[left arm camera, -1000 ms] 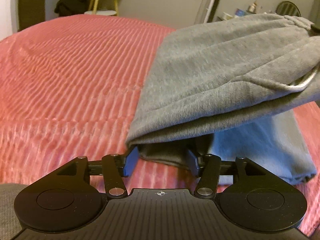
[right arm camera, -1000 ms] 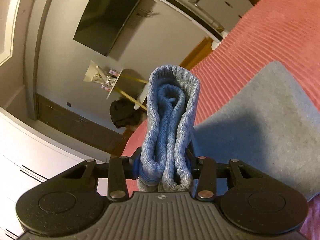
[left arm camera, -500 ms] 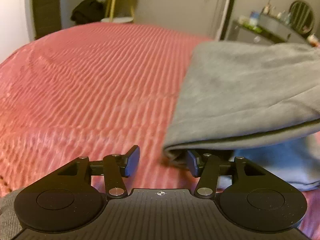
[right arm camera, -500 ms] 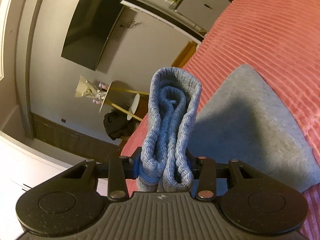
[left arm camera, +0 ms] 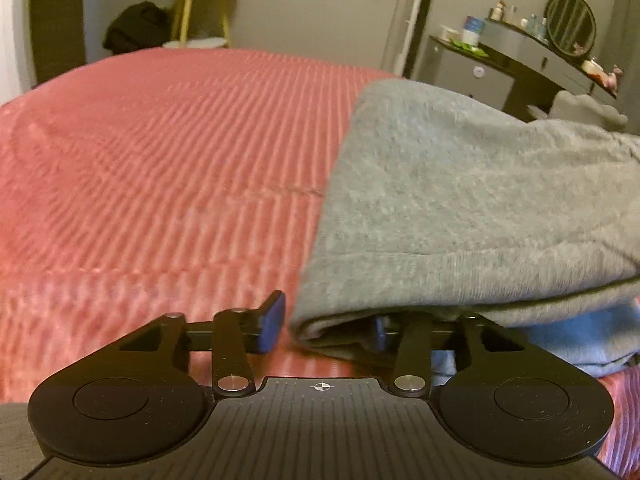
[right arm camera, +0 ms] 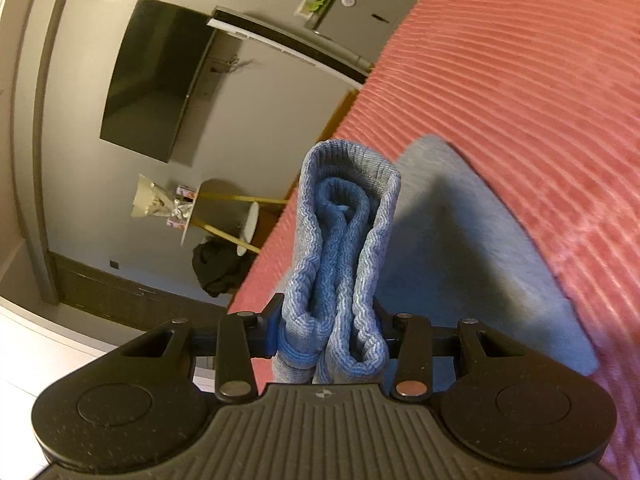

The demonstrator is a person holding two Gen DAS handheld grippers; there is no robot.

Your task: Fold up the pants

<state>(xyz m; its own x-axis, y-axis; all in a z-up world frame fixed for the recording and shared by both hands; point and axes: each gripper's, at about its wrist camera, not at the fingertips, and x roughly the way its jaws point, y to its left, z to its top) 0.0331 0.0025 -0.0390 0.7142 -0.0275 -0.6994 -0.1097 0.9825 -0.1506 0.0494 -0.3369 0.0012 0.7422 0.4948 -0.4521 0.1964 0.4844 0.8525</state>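
Two grippers are at work on one pair of grey pants (left arm camera: 460, 208), which lies folded on a pink ribbed bedspread (left arm camera: 160, 160). Compared with a second ago, the left gripper (left arm camera: 326, 326) has slid leftward off the fold: both its blue pads then sat at the fold's near edge, whereas now its left pad (left arm camera: 272, 322) stands clear over bare bedspread and the right one is tucked under the folded edge, the jaws closing with the fold's corner between them but not pinched. The right gripper (right arm camera: 330, 336) keeps its pinch on the ribbed waistband (right arm camera: 344, 248), bunched in several layers between its pads, and more bedspread fills its view than before. Only the left wrist view shows a dresser (left arm camera: 512, 68) with one round mirror (left arm camera: 570, 24) and the light-blue inner fabric under the fold. Only the right wrist view shows one dark wall-mounted screen (right arm camera: 156, 76). Both views catch one yellow-legged side table (left arm camera: 200, 8) and one dark bundle (left arm camera: 136, 26) beside it.
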